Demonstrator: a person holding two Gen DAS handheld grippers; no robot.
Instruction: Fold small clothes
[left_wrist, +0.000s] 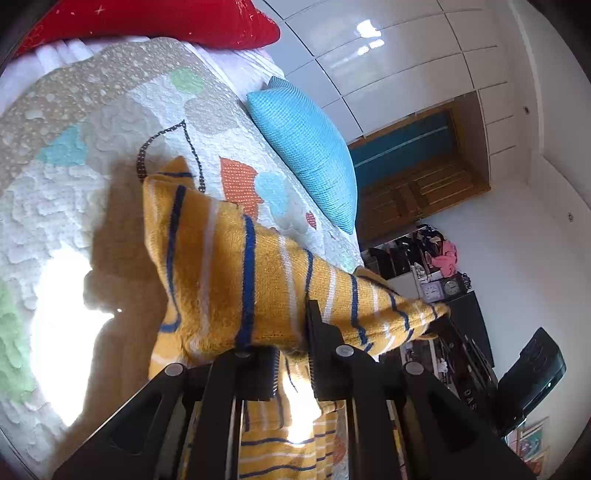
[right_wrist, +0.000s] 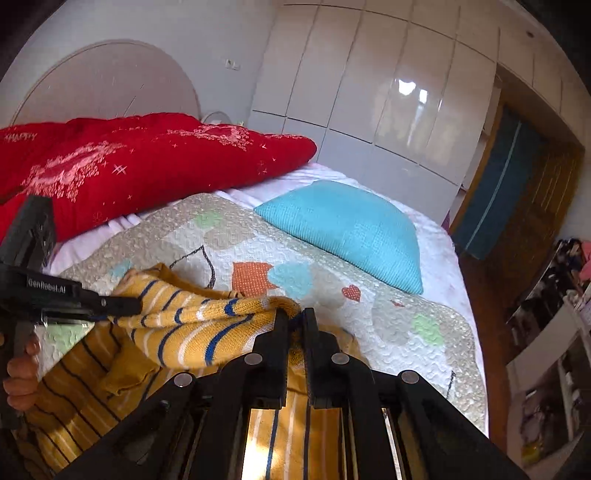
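A yellow knit sweater (left_wrist: 229, 273) with blue and white stripes is lifted off the patterned quilt (left_wrist: 55, 206) and stretched between both grippers. My left gripper (left_wrist: 291, 332) is shut on a fold of it, and the cloth drapes over the fingers. One sweater corner runs right to my right gripper (left_wrist: 441, 323). In the right wrist view my right gripper (right_wrist: 295, 317) is shut on the sweater (right_wrist: 192, 325) edge. The left gripper (right_wrist: 122, 305) pinches the other end at the left, with a hand (right_wrist: 20, 373) below it. The rest of the sweater lies on the bed under both tools.
A red pillow (right_wrist: 140, 162) lies at the head of the bed and a light blue cushion (right_wrist: 347, 229) on the quilt's far side. White wardrobe doors (right_wrist: 369, 92), a wooden door (right_wrist: 517, 206) and cluttered shelves (right_wrist: 554, 295) stand beyond the bed.
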